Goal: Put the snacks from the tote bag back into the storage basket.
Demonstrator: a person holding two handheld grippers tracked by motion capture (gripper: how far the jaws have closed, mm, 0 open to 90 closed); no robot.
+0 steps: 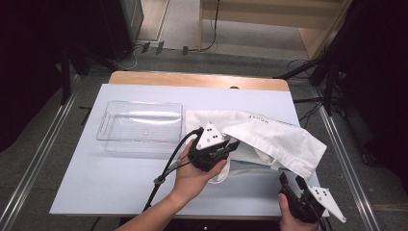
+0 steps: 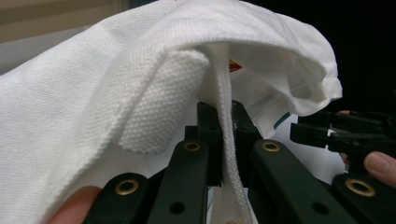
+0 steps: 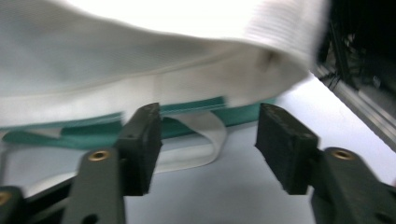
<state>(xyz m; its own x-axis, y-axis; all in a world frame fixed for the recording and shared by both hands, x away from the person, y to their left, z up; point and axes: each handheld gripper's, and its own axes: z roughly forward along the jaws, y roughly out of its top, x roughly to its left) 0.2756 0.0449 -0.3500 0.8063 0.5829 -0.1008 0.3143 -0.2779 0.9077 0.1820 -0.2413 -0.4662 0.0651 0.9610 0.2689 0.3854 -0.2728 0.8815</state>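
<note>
At the far left of the table (image 1: 91, 187) a clear plastic bin (image 1: 140, 126) is sitting with nothing visible inside it; just to its right a white cloth bag (image 1: 269, 137) is lying partly raised, its near edge trimmed in green; I am holding the left gripper (image 1: 234, 144) at the bag's left end, and from its own view the jaws are clenching a narrow white strap (image 2: 227, 135) of the bag (image 2: 93, 93), the fabric arching up and over them; my left hand (image 1: 195, 175) is wrapping the gripper's body from below, its cable trailing toward the table's near edge. I am keeping the right gripper (image 1: 291, 180) at the near right corner of the table, its jaws released and standing well apart with nothing pressing between them; no earlier picture is on hand to compare; in its view the bag's green-trimmed edge (image 3: 196, 109) and a loop of white strap (image 3: 205, 140) are lying just beyond the open jaws. The table is wearing a pale blue-white sheet with a strip of bare wood (image 1: 197, 79) showing at the far edge; grey floor, metal rails (image 1: 38, 154) and loose cables are surrounding it, with dark curtains at both sides.
</note>
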